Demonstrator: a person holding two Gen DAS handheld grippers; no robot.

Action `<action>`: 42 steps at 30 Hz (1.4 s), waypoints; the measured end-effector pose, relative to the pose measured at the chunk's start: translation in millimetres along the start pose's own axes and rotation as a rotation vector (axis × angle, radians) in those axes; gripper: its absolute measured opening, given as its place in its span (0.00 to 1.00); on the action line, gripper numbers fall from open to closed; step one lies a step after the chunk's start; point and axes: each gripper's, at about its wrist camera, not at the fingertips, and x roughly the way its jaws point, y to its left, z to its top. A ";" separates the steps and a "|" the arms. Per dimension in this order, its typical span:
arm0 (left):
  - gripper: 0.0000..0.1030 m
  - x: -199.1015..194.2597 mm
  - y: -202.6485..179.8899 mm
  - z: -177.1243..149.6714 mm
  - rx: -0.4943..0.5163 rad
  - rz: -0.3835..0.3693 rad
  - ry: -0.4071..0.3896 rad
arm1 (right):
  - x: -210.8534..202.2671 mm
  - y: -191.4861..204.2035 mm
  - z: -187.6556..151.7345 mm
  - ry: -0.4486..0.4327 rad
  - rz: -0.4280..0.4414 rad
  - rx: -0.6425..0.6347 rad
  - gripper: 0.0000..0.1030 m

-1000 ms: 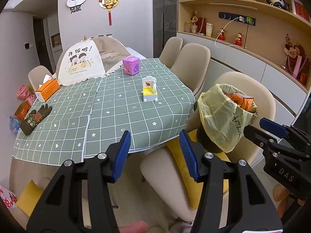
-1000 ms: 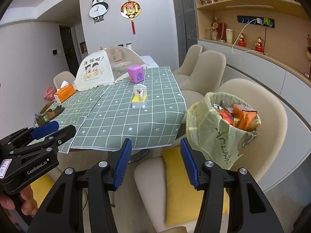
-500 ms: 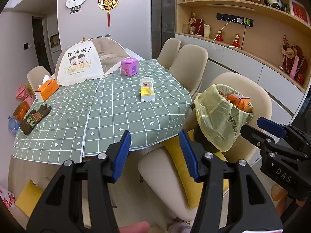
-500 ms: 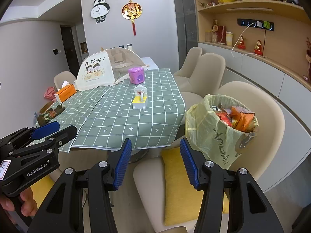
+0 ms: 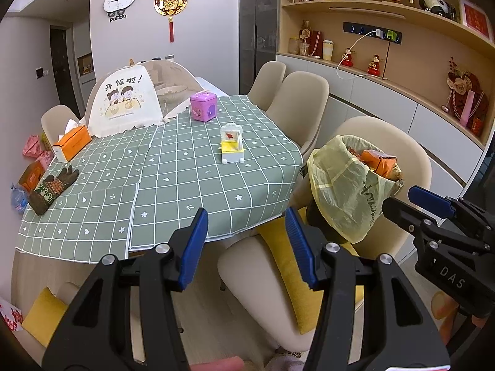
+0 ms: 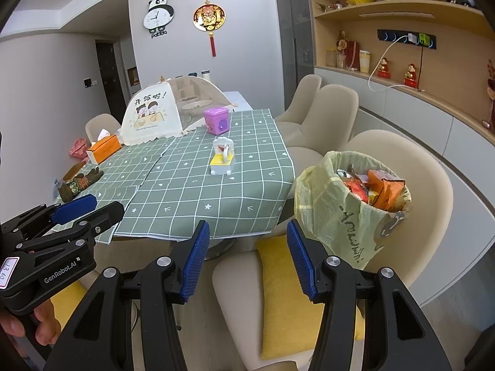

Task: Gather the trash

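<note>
A bin lined with a yellow bag [image 5: 346, 185] stands on a beige chair [image 5: 411, 160], full of orange wrappers [image 6: 377, 188]; the bag also shows in the right wrist view [image 6: 343, 213]. My left gripper [image 5: 246, 241] is open and empty, held back from the table edge, left of the bin. My right gripper [image 6: 247, 247] is open and empty, over the chair seat beside the bin. Each gripper shows in the other's view: the right one [image 5: 433, 213] and the left one [image 6: 80, 213].
The green checked table [image 5: 173, 191] holds a food cover [image 5: 130, 105], purple box [image 5: 202, 106], white-yellow toy [image 5: 232, 147], orange tissue box [image 5: 72, 142] and a glove [image 5: 52, 187]. A yellow cushion [image 6: 287, 293] lies on the near chair. Shelves line the right wall.
Both grippers have drawn back a little from the table and bin. Both stay open and empty.
</note>
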 end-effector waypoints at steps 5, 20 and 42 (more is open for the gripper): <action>0.48 3.5 -0.3 0.6 0.001 -0.008 0.004 | 0.2 -1.2 0.6 -0.003 -0.007 -0.001 0.48; 0.48 9.6 -3.2 -0.4 0.009 -0.021 0.022 | 1.8 -2.4 0.0 0.002 -0.015 0.017 0.48; 0.48 16.2 3.1 1.1 0.000 -0.012 0.022 | 5.5 0.5 -0.1 0.003 -0.024 0.020 0.48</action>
